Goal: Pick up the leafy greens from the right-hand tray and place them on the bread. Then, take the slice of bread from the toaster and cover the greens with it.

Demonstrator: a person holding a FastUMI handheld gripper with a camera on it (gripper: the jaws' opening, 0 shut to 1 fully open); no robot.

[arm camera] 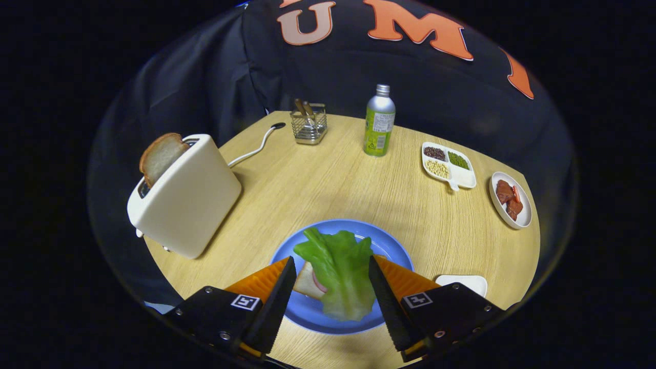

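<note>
Hand-held gripper (332, 279): fingers spread apart, one on each side of the leafy greens (339, 274), apparently clear of the leaf; nothing clamped. Judged as hovering over the plate just at release, or about to withdraw.

Leafy greens: one pale green leaf, between the fingers, lying lengthwise along them. It rests on the bread (308, 281), so the first half of the task looks done.

Bread: lower slice, mostly covered by the leaf; a corner with a pinkish filling shows beside the left finger.

Blue plate (394, 246): under the bread, below and just ahead of the fingers; serves as the assembly spot.

White tray (469, 283): just right of the right finger, near the plate; likely the greens' source, nothing seen on the visible part.

Toaster (184, 197): ahead and to the left, tilted by the lens, cord (253, 148) trailing beyond. Slice of bread (160, 155) stands up out of its slot, exposed for a top grasp; judged the next target.

Path to toaster: bare table (328, 184) between; nothing in the way.

Beyond, well apart: wire holder (309, 124) with utensils, bottle (380, 121).

Far right: divided dish (449, 165) of beans, small dish (510, 199) of reddish pieces. None obstructs.
</note>
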